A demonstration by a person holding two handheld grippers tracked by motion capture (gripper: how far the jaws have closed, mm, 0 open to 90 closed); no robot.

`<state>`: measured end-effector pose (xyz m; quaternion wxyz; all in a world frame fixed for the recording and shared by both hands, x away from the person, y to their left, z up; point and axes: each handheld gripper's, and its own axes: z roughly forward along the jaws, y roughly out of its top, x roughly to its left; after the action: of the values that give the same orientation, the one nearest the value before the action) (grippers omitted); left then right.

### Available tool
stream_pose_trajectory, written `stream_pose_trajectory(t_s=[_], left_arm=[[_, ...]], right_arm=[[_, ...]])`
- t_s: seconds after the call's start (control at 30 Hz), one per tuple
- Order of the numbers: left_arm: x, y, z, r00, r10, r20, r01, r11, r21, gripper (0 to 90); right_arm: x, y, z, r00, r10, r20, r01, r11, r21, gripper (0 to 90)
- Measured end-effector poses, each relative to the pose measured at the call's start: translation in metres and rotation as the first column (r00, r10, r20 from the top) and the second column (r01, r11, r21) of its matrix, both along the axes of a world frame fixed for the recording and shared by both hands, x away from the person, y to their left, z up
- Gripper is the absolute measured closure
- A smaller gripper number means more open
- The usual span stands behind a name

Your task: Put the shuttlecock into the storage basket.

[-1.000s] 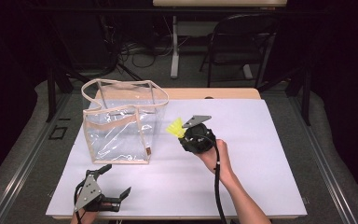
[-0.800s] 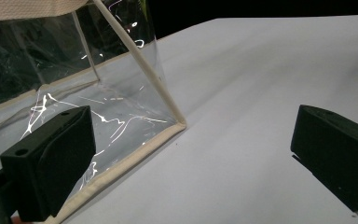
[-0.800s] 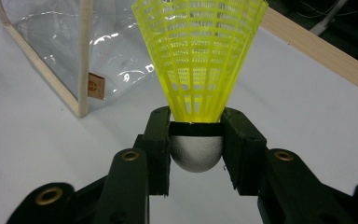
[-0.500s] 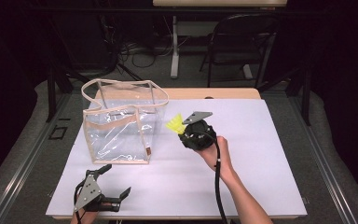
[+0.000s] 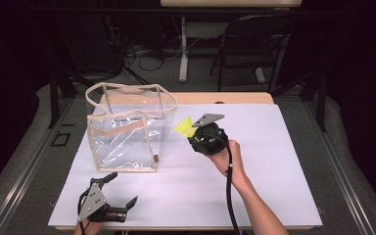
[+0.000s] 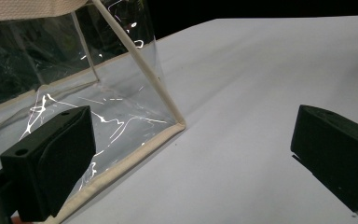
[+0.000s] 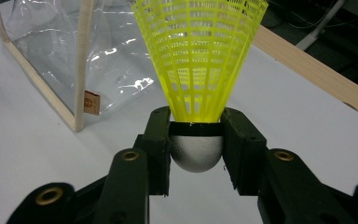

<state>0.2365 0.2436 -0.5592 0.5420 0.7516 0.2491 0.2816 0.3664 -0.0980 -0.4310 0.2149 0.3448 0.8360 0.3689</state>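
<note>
A yellow plastic shuttlecock with a white cork head sits between the pads of my right gripper, which is shut on the head. In the high view the right gripper hangs above the table just right of a clear plastic bag with beige trim, and the shuttlecock points toward the bag's rim. My left gripper rests near the table's front left edge, open, with nothing between its jaws. In the left gripper view the bag's lower corner lies just ahead of the left gripper.
The white table has bare room to the right of the right hand and in front of the bag. A wooden edge runs along the far side. A dark chair and cables stand behind the table.
The right gripper has drifted slightly with the shuttlecock, staying beside the bag. The left gripper has not moved.
</note>
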Motion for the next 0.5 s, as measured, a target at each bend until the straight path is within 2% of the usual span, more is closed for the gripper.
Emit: stream_pose_trajectory(t_s=[0.5], left_arm=[[-0.0005, -0.0009, -0.0001, 1.0, -0.005, 0.001, 0.005, 1.0, -0.002, 0.0]], right_arm=[[0.0017, 0.0005, 0.0092, 0.9997, -0.002, 0.025, 0.002, 1.0, 0.004, 64.4]])
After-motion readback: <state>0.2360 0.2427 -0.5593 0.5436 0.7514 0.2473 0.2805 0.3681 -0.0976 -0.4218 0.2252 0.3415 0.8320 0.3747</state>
